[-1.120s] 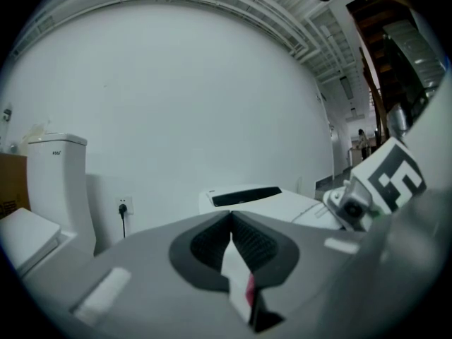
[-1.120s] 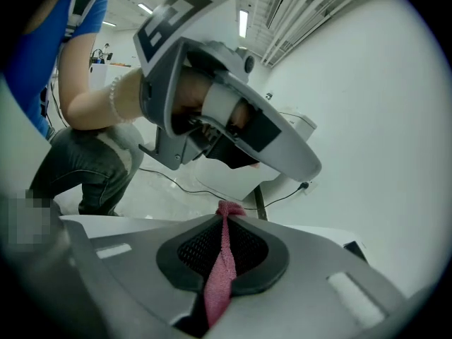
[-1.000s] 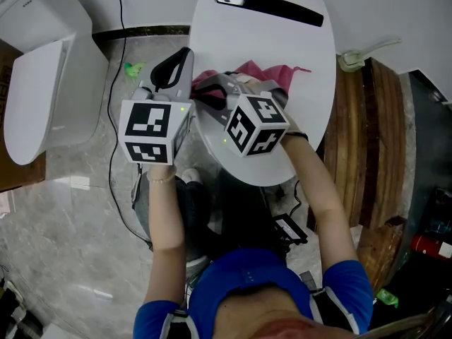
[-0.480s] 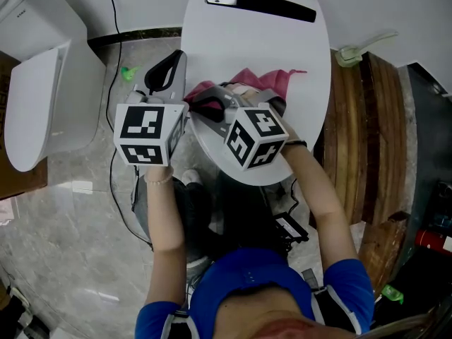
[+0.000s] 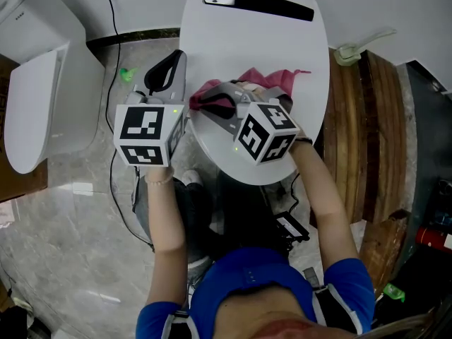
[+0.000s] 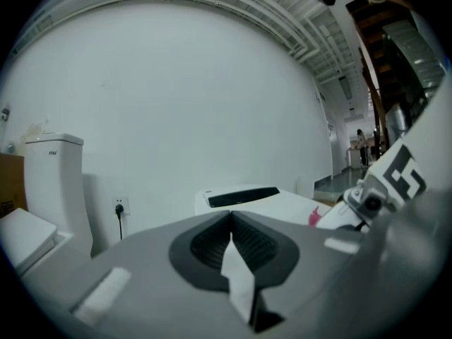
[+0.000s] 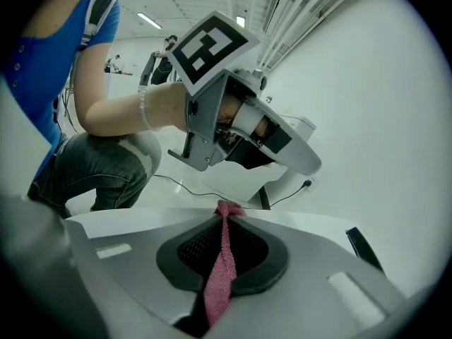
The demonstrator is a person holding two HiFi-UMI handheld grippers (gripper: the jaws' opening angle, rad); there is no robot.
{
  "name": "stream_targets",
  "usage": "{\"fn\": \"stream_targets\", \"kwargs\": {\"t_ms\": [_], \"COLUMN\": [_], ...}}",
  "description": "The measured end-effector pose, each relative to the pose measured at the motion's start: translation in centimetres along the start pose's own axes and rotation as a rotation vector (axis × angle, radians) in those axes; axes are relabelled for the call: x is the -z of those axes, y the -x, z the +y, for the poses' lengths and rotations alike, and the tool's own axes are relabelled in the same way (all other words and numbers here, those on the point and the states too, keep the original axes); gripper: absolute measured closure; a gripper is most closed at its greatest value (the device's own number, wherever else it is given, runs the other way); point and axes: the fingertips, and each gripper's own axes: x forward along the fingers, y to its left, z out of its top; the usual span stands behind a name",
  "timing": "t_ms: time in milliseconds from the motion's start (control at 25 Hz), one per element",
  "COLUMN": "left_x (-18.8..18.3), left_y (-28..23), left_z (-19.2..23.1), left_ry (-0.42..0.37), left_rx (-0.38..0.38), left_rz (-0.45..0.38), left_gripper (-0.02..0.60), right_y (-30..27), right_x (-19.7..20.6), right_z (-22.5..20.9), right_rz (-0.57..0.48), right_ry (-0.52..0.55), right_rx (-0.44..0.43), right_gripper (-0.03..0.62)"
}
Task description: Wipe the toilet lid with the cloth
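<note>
The right gripper has its jaws clenched on a fold of the pink cloth, which runs up between them. The rest of the cloth lies bunched on the white toilet lid, about its middle. The left gripper has its jaws pressed together on nothing and hangs at the lid's left edge. A second toilet stands well left of the lid.

The person is wearing a blue short-sleeved top, grey-blue jeans and a beaded bracelet. The left hand-held gripper and right hand-held gripper are showing grey shells, dark ribbed pads and black-and-white marker cubes.
</note>
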Motion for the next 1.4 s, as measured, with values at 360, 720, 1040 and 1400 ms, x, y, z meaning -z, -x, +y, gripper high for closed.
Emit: {"fn": "stream_targets", "kwargs": {"t_ms": [360, 720, 1040, 1400], "left_x": [-0.1, -0.1, 0.0, 0.3], "left_y": [0.0, -0.2, -0.2, -0.4], "left_z": [-0.2, -0.8, -0.9, -1.3], "left_ry": [-0.005, -0.010, -0.013, -0.021], "left_rx": [0.006, 0.022, 0.022, 0.030], "left_rz": [-0.003, -0.004, 0.002, 0.009], "left_gripper": [0.580, 0.580, 0.580, 0.580], "right_y": [2.0, 4.2, 6.1, 7.9], "right_x": [2.1, 4.3, 6.2, 8.2], "right_z": [-1.0, -1.7, -1.9, -2.1], "right_rz": [0.000, 0.010, 0.017, 0.028], "right_ry": [-0.059, -0.112, -0.151, -0.193], "right_rx": [0.041, 0.093, 0.134, 0.179], "right_gripper": [0.577, 0.577, 0.577, 0.577]}}
